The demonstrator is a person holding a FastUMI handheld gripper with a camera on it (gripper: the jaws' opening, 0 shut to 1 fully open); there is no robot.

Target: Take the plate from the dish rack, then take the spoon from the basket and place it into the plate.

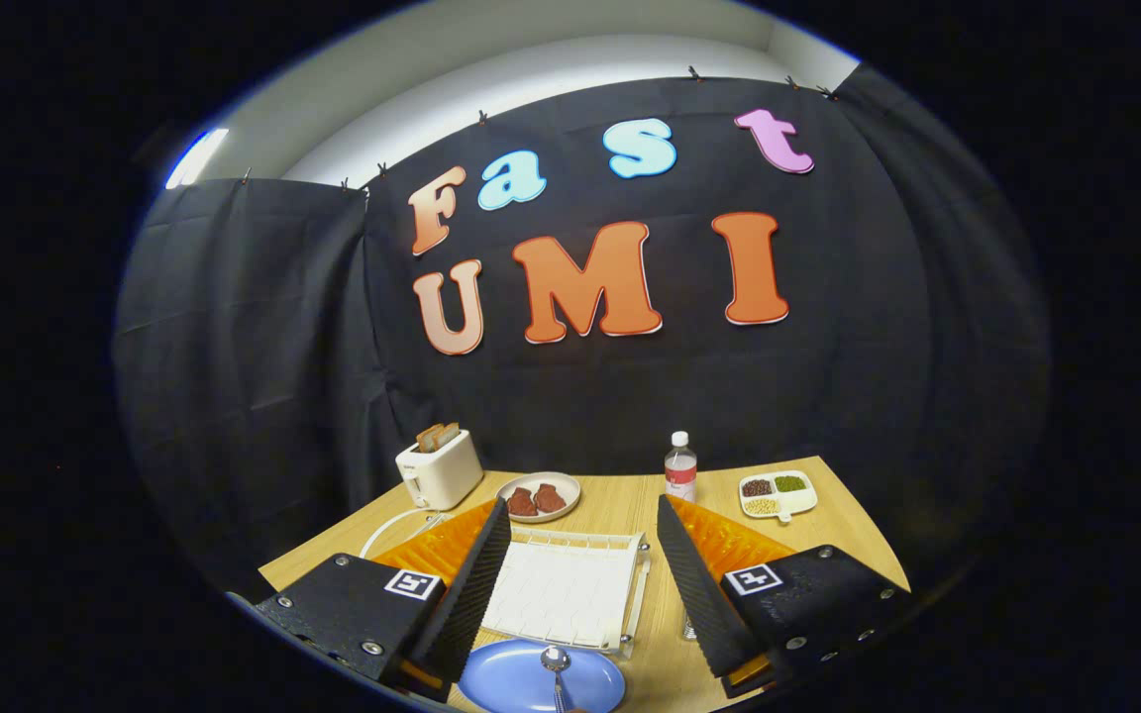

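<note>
Wooden table bears blue plate with spoon between wide-open tongs.

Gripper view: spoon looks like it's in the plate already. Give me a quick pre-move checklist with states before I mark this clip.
1. Blue plate out of the dish rack, on the table: ok.
2. Spoon bowl lying on the plate: ok.
3. Gripper fingers open, gripping nothing: ok.
4. Spoon handle fully on plate: cannot tell, cut off.
5. Toaster, bottle well beyond the fingers: ok.
</note>
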